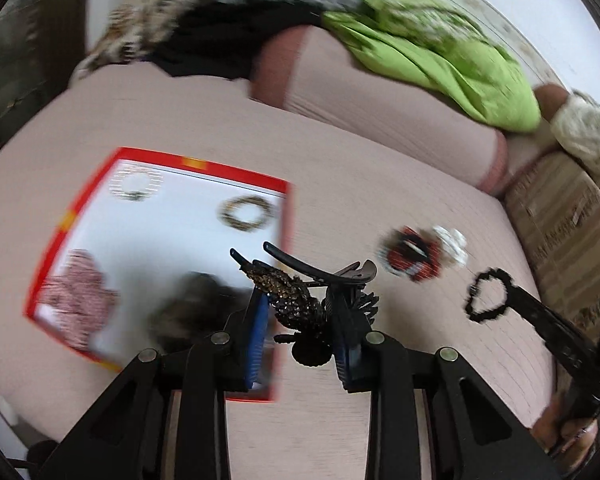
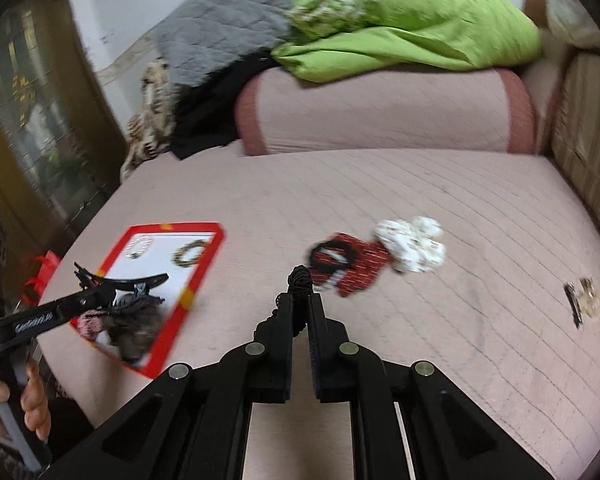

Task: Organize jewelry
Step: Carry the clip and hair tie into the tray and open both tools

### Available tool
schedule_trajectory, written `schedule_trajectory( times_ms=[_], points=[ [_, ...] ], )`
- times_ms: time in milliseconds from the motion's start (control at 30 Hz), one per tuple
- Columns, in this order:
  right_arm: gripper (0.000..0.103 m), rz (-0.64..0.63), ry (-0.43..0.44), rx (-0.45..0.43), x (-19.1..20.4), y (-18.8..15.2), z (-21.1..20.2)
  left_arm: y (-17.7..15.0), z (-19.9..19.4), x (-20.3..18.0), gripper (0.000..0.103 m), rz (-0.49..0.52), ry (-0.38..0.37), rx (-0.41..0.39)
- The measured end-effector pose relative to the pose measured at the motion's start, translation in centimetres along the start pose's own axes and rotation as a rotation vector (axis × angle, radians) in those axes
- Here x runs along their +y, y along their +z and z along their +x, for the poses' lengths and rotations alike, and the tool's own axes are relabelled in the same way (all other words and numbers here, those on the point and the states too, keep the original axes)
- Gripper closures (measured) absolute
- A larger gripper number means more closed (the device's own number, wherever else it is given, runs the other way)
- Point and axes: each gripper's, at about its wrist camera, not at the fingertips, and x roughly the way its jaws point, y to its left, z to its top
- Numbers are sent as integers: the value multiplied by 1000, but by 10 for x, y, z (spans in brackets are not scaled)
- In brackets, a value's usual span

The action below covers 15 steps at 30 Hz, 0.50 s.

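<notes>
While both fingers clamp hair pieces, red-rimmed tray (image 2: 204, 276) on pink quilted couch (image 2: 380, 184).

Blurred items on red-framed tray (image 1: 236, 172); small clip (image 2: 582, 300) at bed's right too tiny to ID.

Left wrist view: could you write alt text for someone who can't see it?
The left gripper clamps a jewelled black hair clip above a red-edged white tray holding scrunchies, on a pink bedspread.
</notes>
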Motion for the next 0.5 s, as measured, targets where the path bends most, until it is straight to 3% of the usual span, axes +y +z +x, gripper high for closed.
schedule_trajectory(
  times_ms=[233,500],
  points=[
    [95,-117,72,30,75,17,21,23,-11,77,75,-40,122,-13],
    [95,-253,104,102,152,26,83,48,24,152,75,-152,179,46]
  ],
)
